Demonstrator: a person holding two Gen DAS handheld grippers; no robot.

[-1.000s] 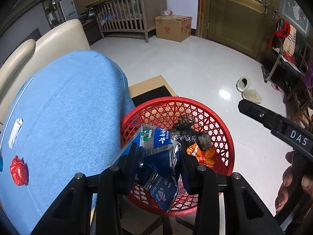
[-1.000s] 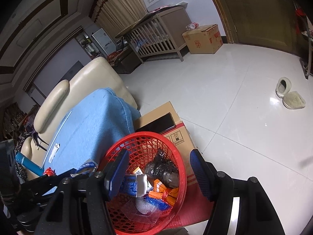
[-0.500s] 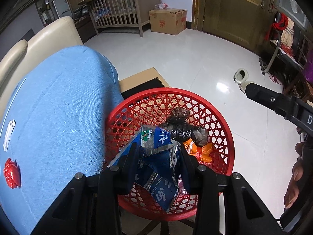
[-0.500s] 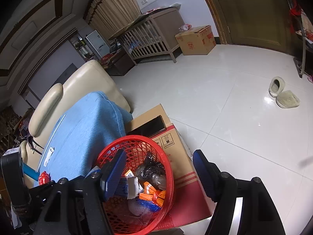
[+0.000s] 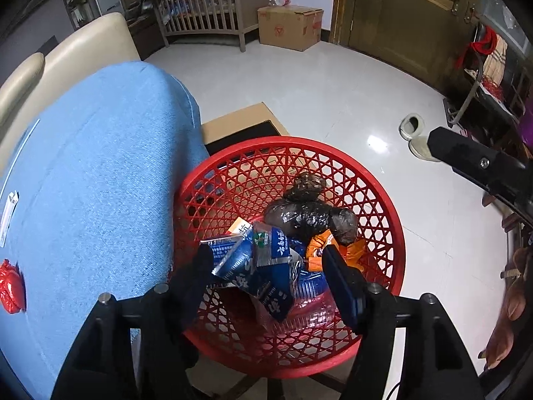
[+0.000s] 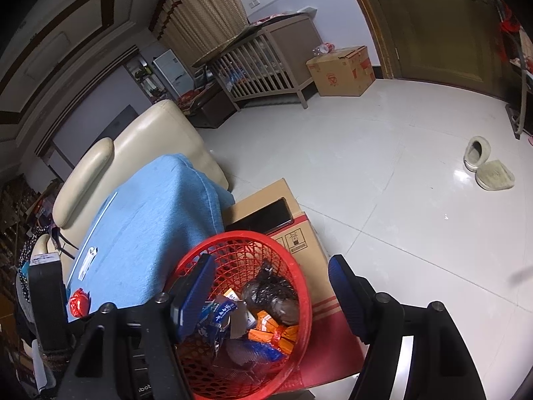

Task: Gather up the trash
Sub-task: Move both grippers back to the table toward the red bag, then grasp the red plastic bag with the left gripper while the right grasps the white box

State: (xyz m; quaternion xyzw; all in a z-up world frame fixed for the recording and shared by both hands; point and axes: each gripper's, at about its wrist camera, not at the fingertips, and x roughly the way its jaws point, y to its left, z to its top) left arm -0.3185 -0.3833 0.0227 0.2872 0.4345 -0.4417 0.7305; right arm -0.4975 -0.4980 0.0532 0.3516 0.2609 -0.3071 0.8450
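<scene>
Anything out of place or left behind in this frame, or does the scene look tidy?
A crumpled red wrapper still lies on the blue blanket, outside the red basket, along with a small white packet. The blue snack bag sits between the open left claw fingers above the basket. Nothing looks spilled.

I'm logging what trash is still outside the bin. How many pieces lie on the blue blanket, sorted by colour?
Red crumpled wrapper: 1
White wrapper: 1
Total: 2 on the blue blanket, none yet in the red basket.
</scene>
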